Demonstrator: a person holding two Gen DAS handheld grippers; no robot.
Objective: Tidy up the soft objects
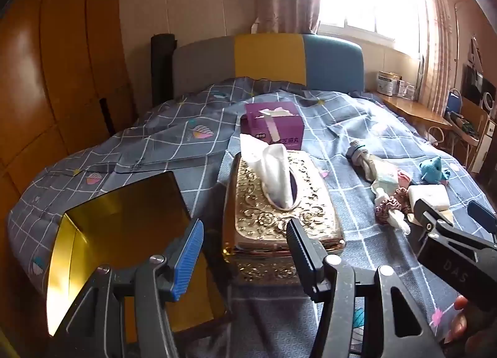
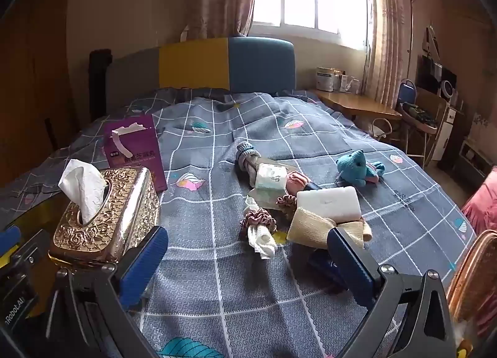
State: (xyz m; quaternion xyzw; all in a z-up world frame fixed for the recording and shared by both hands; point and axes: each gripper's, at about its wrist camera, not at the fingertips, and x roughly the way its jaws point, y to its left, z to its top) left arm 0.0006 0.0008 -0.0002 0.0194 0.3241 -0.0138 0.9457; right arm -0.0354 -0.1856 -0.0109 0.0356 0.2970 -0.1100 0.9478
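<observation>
A heap of soft things lies on the bed: a white sponge (image 2: 329, 203), a beige cloth (image 2: 310, 227), scrunchies (image 2: 257, 221), a rolled white sock (image 2: 264, 241), a tissue pack (image 2: 271, 180), a grey sock roll (image 2: 247, 154) and a blue plush toy (image 2: 354, 165). The heap also shows in the left wrist view (image 1: 400, 190). My right gripper (image 2: 245, 260) is open and empty, just in front of the heap. My left gripper (image 1: 245, 249) is open and empty, over the near end of the gold tissue box (image 1: 279, 202), with an open gold-lined box (image 1: 124, 233) at its left.
A purple carton (image 1: 270, 125) stands behind the tissue box. The bed's headboard (image 2: 217, 66) is at the back, a wooden wardrobe (image 1: 46, 94) on the left, a desk (image 2: 357, 103) and chairs on the right. A wicker chair (image 2: 475, 280) is at the near right.
</observation>
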